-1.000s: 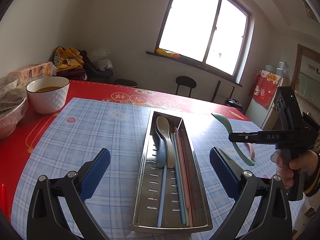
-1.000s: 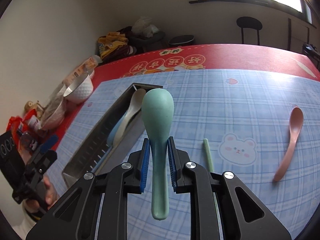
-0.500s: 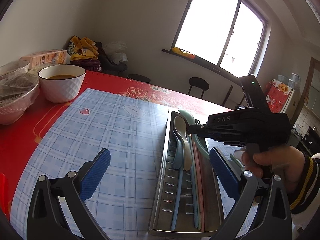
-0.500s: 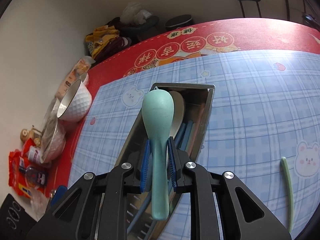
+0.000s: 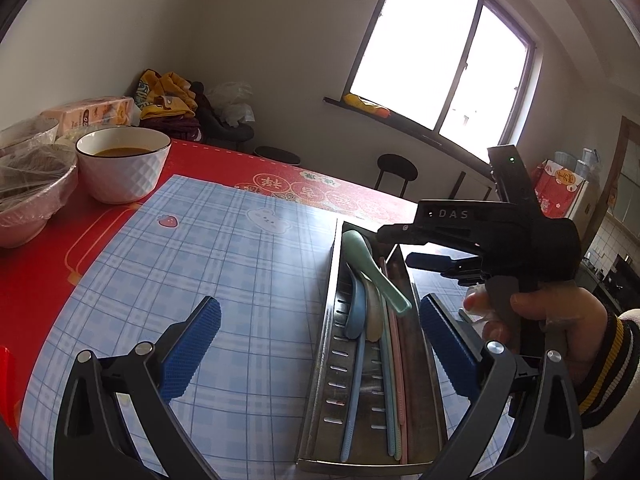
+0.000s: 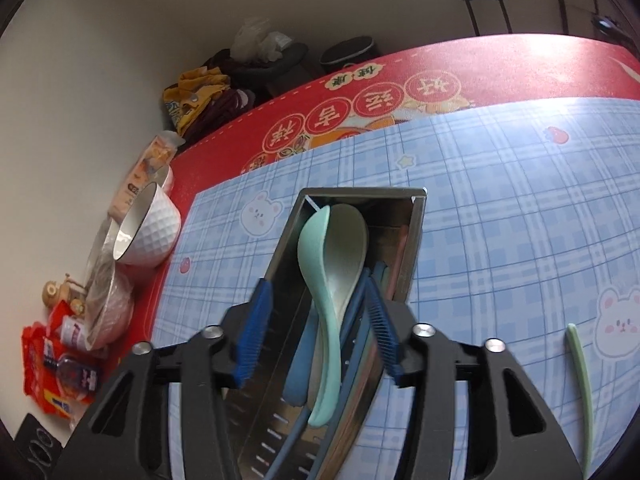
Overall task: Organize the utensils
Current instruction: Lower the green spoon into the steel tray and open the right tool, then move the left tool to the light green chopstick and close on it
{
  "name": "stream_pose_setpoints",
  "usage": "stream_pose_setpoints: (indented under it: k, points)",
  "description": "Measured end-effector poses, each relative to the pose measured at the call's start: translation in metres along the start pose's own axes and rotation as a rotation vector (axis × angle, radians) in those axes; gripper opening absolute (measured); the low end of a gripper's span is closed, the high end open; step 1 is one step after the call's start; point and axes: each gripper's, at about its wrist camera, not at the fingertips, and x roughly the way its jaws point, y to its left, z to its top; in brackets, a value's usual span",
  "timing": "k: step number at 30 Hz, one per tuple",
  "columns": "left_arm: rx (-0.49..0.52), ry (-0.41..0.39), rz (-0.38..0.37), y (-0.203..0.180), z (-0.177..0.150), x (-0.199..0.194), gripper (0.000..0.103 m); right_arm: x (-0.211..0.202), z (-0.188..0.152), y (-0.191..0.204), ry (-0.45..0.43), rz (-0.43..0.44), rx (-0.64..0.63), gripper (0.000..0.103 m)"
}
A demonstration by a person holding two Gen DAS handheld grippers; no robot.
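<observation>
two claws wide, tray (image 5: 320, 364) between

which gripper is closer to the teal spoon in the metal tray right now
Right. The right gripper hangs directly over the teal spoon, open pads either side of its handle, jaws just opened. The left gripper is open too, back at the metal tray's near end.

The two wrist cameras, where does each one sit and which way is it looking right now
Left wrist: on the open left gripper, facing along the metal tray toward the window; the person's hand shows.
Right wrist: on the right gripper, angled down into the tray; jaws just opened, clear of the green spoon.
Shared: tray, spoon, white bowl.
</observation>
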Motion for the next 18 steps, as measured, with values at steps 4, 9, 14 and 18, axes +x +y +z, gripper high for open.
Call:
stream_pose_setpoints:
  k: [4,9,14,18]
  points:
    - [-0.005,0.002,0.001,0.001,0.000,0.001,0.097,-0.027,-0.003,-0.008,-0.048,-0.015,-0.078,0.061]
    - [-0.002,0.002,-0.003,0.001,-0.001,0.001,0.097,-0.067,-0.013,-0.038,-0.121,-0.034,-0.116,0.068]
    - [0.028,-0.007,-0.005,-0.005,-0.004,0.000,0.097,-0.108,-0.031,-0.078,-0.204,-0.056,-0.131,0.077]
    - [0.051,-0.011,0.017,-0.014,-0.003,-0.002,0.097,-0.135,-0.044,-0.116,-0.214,-0.019,-0.113,0.087]
